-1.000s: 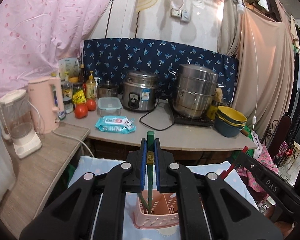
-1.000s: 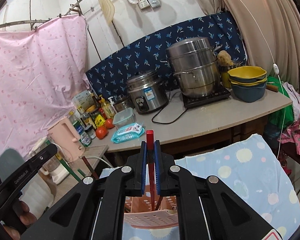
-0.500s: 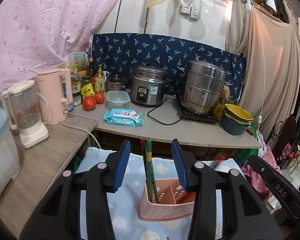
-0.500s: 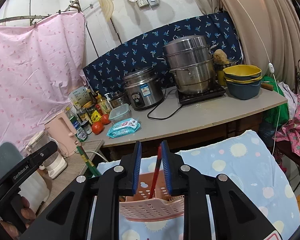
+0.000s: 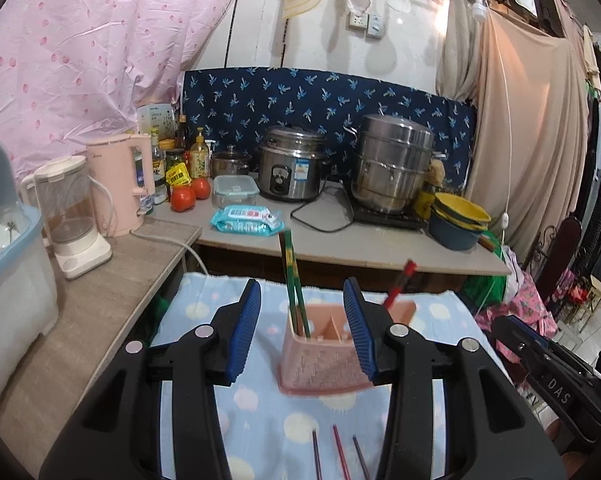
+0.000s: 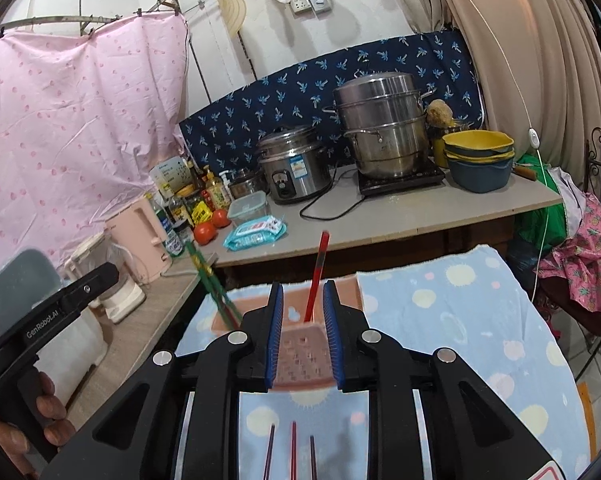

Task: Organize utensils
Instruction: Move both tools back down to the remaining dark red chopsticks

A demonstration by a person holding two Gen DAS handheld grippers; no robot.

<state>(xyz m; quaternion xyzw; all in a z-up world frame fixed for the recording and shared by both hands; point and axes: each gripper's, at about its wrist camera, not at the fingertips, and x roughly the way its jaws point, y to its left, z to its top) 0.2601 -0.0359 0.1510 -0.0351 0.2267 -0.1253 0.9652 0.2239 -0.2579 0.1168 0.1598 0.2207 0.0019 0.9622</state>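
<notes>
A pink perforated utensil holder (image 5: 324,356) stands on the blue spotted cloth (image 5: 260,420); it also shows in the right wrist view (image 6: 300,356). Green chopsticks (image 5: 292,280) stand in its left compartment, also seen in the right wrist view (image 6: 212,284). A red chopstick (image 6: 315,276) leans in its right compartment, also in the left wrist view (image 5: 400,284). My left gripper (image 5: 303,332) is open and empty, set back from the holder. My right gripper (image 6: 302,336) is open and empty behind the holder. Three dark chopsticks (image 5: 336,456) lie on the cloth, also in the right wrist view (image 6: 292,456).
A counter (image 5: 340,240) behind holds a rice cooker (image 5: 292,168), a steel steamer pot (image 5: 392,164), stacked bowls (image 5: 456,216), a wipes pack (image 5: 244,220) and tomatoes (image 5: 188,196). A pink kettle (image 5: 120,184) and blender (image 5: 68,216) stand on the left shelf.
Both grippers have opened, let go of their chopsticks and pulled back. The green chopsticks and the red chopstick now stand free in the holder.
</notes>
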